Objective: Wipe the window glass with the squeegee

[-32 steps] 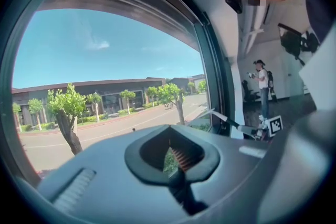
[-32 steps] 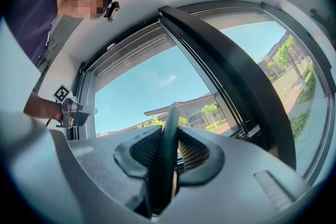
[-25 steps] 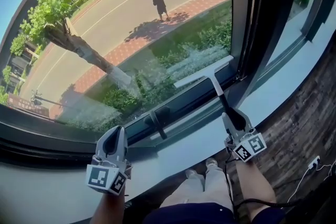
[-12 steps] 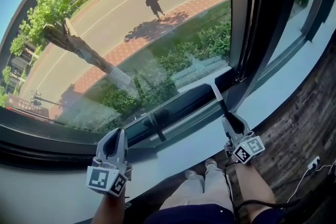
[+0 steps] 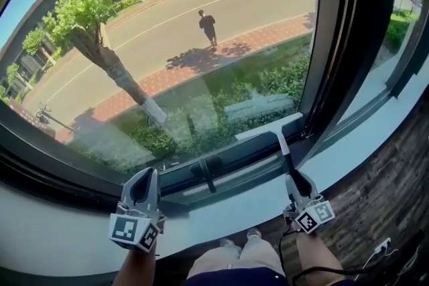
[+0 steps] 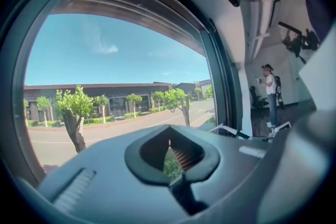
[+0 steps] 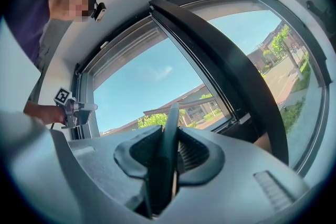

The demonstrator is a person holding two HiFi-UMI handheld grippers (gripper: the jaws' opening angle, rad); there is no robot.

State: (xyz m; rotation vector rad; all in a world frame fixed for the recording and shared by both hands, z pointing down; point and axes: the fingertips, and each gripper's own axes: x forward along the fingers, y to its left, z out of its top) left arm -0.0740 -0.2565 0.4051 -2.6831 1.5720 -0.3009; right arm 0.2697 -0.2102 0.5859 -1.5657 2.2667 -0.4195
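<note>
The squeegee has a white blade and a dark handle. Its blade lies level against the bottom edge of the window glass, near the pane's right corner. My right gripper is shut on the handle, below the blade and over the sill. In the right gripper view the handle runs up between the closed jaws of the right gripper. My left gripper hovers over the sill at the lower left, jaws together and holding nothing. The left gripper view shows only a thin slit between the jaws of the left gripper.
A black window handle sits on the lower frame between the grippers. A dark upright frame bar bounds the pane on the right. The pale sill curves below. Cables lie on the floor. A person stands inside the room.
The squeegee blade has slid down the glass to the pane's bottom edge, with the right gripper drawn back toward the sill. The left gripper has stayed put. The head view has shifted.
</note>
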